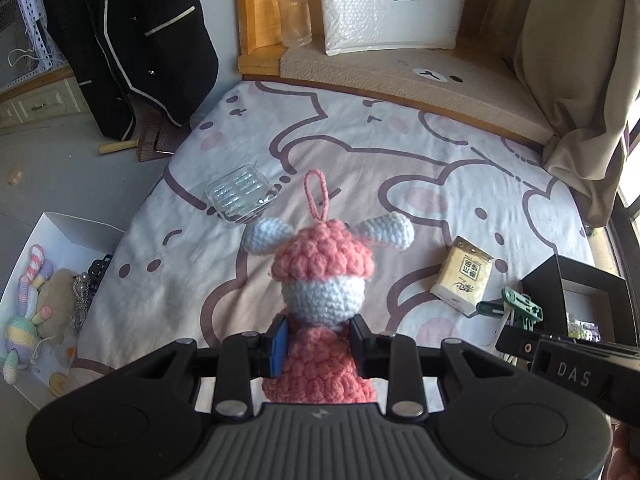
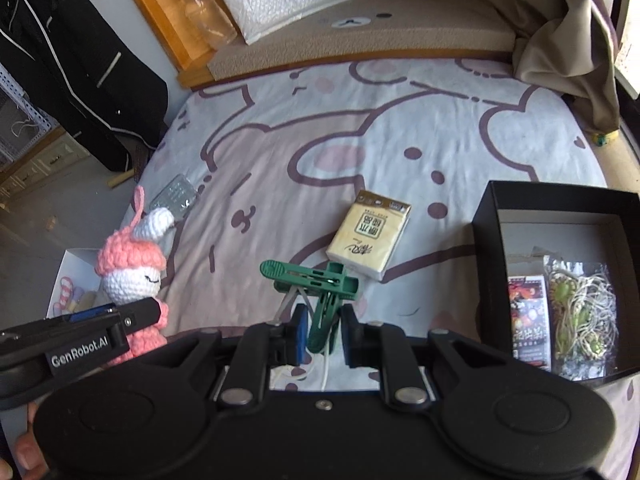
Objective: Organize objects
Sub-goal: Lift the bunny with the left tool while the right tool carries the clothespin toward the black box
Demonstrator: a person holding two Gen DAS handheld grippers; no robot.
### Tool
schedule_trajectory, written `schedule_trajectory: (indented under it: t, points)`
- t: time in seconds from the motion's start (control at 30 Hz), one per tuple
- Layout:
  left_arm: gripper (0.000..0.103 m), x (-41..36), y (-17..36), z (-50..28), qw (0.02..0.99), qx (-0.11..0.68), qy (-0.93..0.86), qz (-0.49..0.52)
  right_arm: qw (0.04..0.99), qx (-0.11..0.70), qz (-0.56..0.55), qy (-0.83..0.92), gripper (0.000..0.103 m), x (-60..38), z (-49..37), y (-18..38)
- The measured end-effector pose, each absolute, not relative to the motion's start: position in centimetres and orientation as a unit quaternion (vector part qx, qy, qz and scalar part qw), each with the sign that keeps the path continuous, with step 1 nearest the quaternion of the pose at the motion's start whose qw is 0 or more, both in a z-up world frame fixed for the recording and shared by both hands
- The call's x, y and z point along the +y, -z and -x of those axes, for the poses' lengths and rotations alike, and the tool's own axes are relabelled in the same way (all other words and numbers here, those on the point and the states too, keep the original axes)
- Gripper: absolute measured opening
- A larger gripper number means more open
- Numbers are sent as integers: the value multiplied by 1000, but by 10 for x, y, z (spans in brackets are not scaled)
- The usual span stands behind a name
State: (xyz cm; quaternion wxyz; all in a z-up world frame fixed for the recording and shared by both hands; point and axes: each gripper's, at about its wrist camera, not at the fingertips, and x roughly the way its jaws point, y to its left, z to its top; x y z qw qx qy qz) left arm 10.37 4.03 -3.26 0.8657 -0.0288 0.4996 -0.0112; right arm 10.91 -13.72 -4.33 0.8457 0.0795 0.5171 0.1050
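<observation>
While left tongs (image 1: pixel 318 340) clamp crochet doll (image 1: pixel 320 280), right tongs (image 2: pixel 323 336) clamp green clips (image 2: pixel 320 288) near black box (image 2: pixel 560 200).

"DAS" reads in pale letters on the side of the right tool (image 1: pixel 568 364) — seen from the left wrist cam. "GenRobot.AI" stands in white on the side of the left tool (image 2: pixel 80 350), right wrist view. The tissue pack (image 2: pixel 370 234) carries dark Chinese chars in a printed block, too small and upside-down to read for sure. The bubble mailer (image 1: pixel 390 2) has a white shipping label w/ small print — illegible. The printed card in the black box (image 2: pixel 556 208) is too blurred to read.
</observation>
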Motion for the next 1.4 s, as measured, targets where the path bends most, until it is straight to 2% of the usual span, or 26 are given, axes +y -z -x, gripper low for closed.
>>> schedule_trajectory:
  t: [1.0, 1.4]
  points:
    - [34, 7, -1, -69, 872, 488, 35, 32, 878, 470, -61, -71, 18, -181, -61, -10]
    - [34, -4, -4, -69, 873, 485, 37, 32, 884, 460, -44, -73, 18, -183, -57, -12]
